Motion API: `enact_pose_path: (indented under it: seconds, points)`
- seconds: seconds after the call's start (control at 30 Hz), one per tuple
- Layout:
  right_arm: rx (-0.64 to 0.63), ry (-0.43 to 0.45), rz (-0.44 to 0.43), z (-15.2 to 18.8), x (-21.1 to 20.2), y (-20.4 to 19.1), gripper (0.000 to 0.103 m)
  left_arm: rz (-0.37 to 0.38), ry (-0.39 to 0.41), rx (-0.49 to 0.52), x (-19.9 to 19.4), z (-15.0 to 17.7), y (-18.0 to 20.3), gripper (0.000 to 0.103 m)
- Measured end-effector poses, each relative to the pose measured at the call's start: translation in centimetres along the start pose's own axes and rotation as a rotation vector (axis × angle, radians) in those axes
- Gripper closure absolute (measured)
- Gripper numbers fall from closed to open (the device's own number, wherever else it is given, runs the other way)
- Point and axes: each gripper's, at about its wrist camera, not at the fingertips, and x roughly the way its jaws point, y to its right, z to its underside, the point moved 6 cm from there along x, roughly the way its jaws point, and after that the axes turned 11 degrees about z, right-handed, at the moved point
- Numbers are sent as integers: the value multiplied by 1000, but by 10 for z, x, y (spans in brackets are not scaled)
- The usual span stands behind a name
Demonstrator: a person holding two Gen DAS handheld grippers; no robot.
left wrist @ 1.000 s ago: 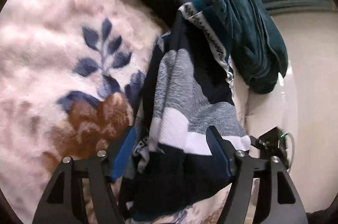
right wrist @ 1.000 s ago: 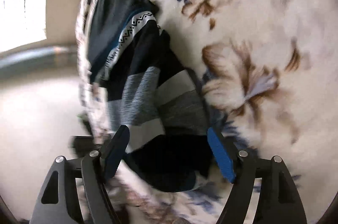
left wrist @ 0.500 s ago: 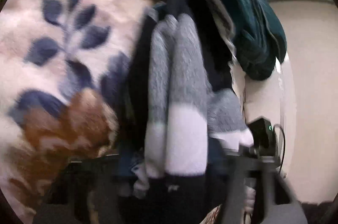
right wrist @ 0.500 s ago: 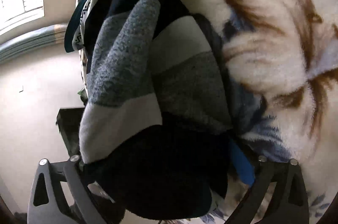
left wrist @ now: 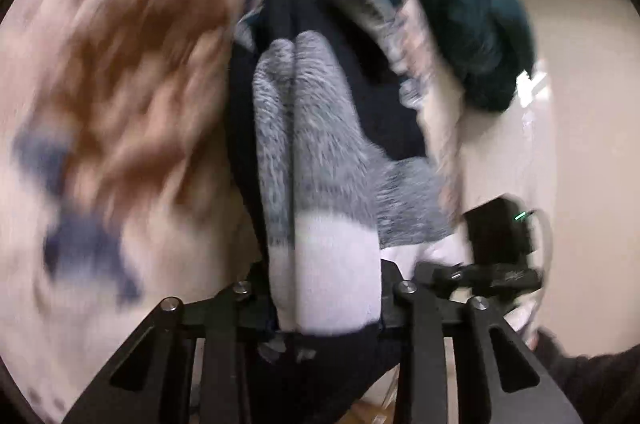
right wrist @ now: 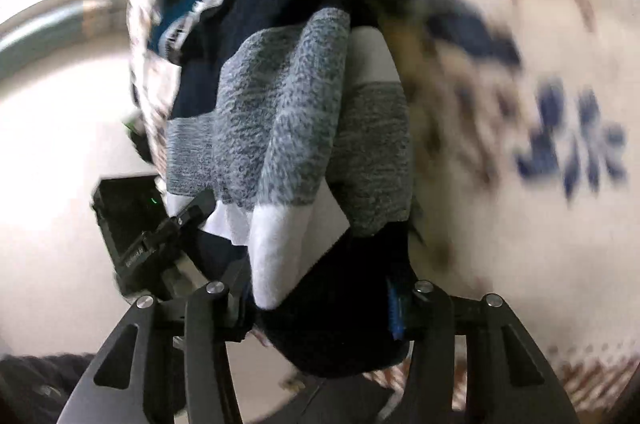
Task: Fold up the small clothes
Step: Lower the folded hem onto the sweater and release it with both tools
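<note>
Nearest you: your left tool (left wrist: pixel 326 298) is pinching the white band of the navy, grey and white striped knit garment (left wrist: pixel 320 152). Your right tool (right wrist: pixel 320 298), jaws just closing, grips the same garment's bunched navy end (right wrist: pixel 340 304), which hides its pads. Beyond, the garment lies on the cream floral fleece blanket (left wrist: pixel 100 104), blurred past reading. Farthest: a dark teal velvety garment (left wrist: pixel 472 24), cut off at the frame edge.
</note>
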Motion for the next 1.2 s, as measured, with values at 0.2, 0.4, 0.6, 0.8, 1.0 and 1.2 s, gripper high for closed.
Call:
enact_pose_path:
  seconds: [0.2,0.4,0.6,0.8,1.0,1.2]
  points:
    - [-34,73,100,-1,-24,3,43,-54,60,-46,-30,-3,-5,58]
    - [83,310,95,-67,-73,21,39,-144,164,96,-32,-80,13,44]
    - [62,379,114,-132,-57,20,77,-269,205,229,0,-154,13,93]
    - [-65,517,157,-120,-88,-13,96,-275,250,308,-20,-152,31,94]
    - [-84,412,286,-137,-68,-7,96,-317,219,187,-7,-162,-13,93]
    - [-32,367,271,-115,-91,1,73,-260,239,82,-26,-146,-9,78]
